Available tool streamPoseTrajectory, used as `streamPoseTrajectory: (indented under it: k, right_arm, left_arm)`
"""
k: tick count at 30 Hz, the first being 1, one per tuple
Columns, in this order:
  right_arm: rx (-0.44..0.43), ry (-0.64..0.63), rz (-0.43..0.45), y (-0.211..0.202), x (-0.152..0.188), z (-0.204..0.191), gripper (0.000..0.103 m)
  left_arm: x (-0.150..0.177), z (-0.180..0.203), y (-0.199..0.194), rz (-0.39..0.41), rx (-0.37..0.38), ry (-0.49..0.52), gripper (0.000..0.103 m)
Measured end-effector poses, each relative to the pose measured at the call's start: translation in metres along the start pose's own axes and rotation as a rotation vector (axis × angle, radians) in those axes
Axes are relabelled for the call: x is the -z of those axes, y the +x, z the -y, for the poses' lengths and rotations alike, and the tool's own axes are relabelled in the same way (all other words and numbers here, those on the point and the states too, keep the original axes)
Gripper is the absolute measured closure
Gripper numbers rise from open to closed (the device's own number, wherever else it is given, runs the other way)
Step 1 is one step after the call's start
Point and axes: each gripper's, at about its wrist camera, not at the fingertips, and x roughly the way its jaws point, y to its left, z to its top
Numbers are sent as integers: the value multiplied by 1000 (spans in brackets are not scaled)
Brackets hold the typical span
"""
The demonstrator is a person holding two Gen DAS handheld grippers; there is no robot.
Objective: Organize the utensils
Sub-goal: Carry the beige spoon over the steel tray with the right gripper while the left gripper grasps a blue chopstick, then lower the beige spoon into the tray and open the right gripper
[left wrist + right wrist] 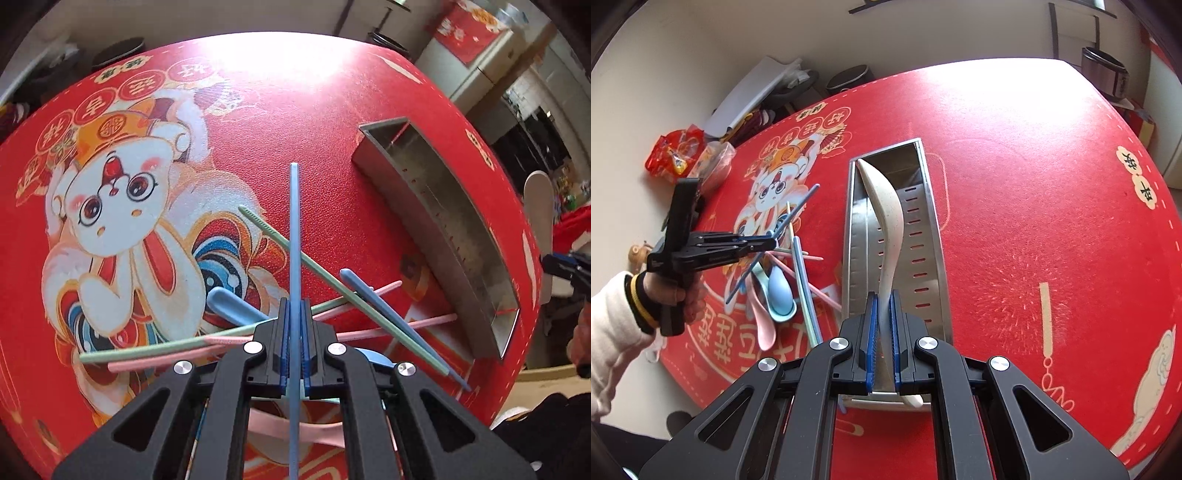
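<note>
Closest in the left wrist view: left gripper (294, 332), blue pads (283, 343) pinched onto a blue chopstick (294, 236) running straight ahead along the fingers, lifted off the red tablecloth (295, 122). Beneath it, a crossed heap: green chopsticks (273, 236), pink chopsticks (369, 295), another blue chopstick (384, 306), a blue spoon (229, 306) and a pink spoon (317, 432) partly hidden under the fingers. Off to the right, apart from the heap, a long steel tray (373, 162). At the far right edge, a white spoon (537, 221), raised.

From the right wrist view: right gripper (882, 332) clamped on the handle of the white spoon (886, 221), bowl end hanging over the far part of the steel tray (925, 177); contact with the slotted floor not clear. Left of the tray, the utensil heap with blue spoon (779, 295) and pink spoon (761, 325) lying on the red tablecloth (1034, 184). Above that heap, left gripper (772, 242) with the blue chopstick (798, 210) slanting through its closed fingers.
</note>
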Motion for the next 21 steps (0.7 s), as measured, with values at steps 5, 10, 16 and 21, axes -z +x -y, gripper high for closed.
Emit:
streamPoseTrajectory:
  k: [5, 10, 16, 21]
  right_arm:
    - [-9, 7, -26, 10, -3, 1, 97]
    - [-12, 26, -90, 43, -13, -4, 97]
    - [43, 75, -160, 95, -43, -8, 97]
    - [131, 75, -193, 124, -73, -11, 97]
  left_arm:
    - [17, -3, -32, 118, 30, -159, 98]
    - [35, 10, -61, 225, 55, -275, 98]
    - [40, 35, -79, 306, 89, -343, 98]
    - [41, 45, -80, 323, 96, -392, 98]
